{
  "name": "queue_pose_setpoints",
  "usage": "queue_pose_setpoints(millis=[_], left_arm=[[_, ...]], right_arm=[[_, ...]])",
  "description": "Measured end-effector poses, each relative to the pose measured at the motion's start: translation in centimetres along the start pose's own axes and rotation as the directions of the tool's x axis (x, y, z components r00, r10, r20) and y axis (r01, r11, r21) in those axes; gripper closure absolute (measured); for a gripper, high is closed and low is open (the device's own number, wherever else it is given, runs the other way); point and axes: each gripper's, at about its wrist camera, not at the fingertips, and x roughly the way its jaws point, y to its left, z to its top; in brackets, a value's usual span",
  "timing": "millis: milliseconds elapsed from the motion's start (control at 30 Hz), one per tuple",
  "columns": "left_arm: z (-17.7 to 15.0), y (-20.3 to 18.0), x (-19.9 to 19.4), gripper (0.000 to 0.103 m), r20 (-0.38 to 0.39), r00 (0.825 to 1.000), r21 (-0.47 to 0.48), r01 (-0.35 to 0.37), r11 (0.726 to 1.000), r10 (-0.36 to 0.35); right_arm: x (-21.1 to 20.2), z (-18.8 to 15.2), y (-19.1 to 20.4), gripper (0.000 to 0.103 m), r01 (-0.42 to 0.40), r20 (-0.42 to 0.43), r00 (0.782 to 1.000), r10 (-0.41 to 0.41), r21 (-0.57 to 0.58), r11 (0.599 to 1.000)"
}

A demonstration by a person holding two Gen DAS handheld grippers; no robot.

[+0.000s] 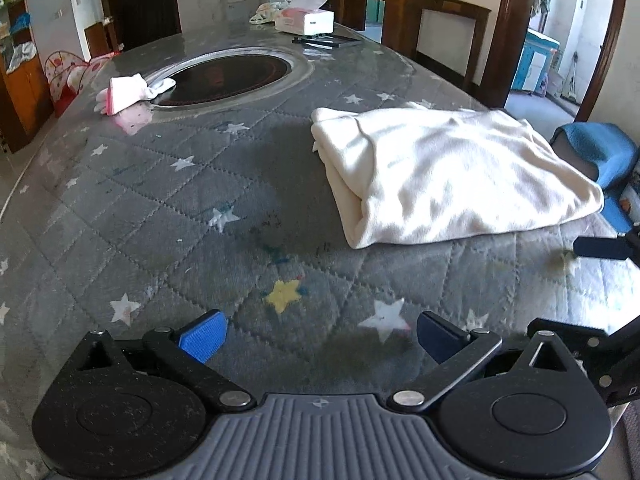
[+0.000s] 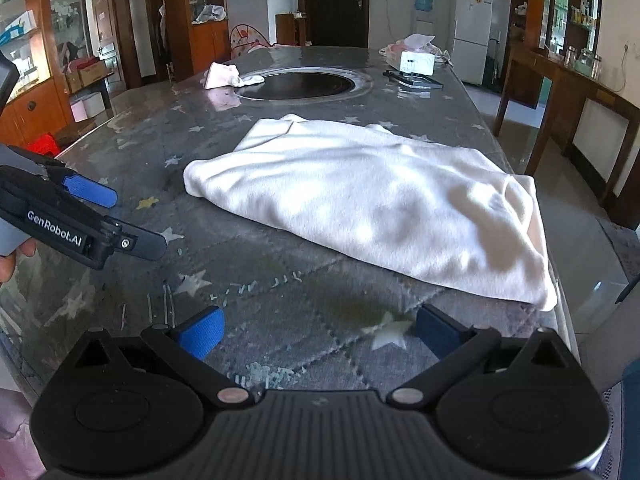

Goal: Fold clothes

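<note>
The folded white cloth [image 2: 372, 204] lies on the grey star surface [image 2: 280, 300], ahead of my right hand-held gripper [image 2: 318, 336], which is nearer. My left hand-held gripper [image 1: 320, 338] is farther. Both are spread and hold nothing.

A home dining room: fridge [image 2: 472, 32], wooden cabinets [image 2: 200, 36], star-quilted table [image 2: 280, 320].

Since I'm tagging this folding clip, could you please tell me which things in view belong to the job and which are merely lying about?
Belongs to the job:
cream garment, folded on the table
left gripper, open
right gripper, open

Lying about:
pink and white cloth
tissue box
round black inset
</note>
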Motion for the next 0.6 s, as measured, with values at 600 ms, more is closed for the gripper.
queue_pose_setpoints(millis=[600], left_arm=[[-0.51,-0.41,-0.29,0.000,0.009,0.999,-0.019,-0.034,0.999,0.035]], right_arm=[[0.14,-0.20,0.31,0.000,0.020,0.016,1.000,-0.020,0.023,1.000]])
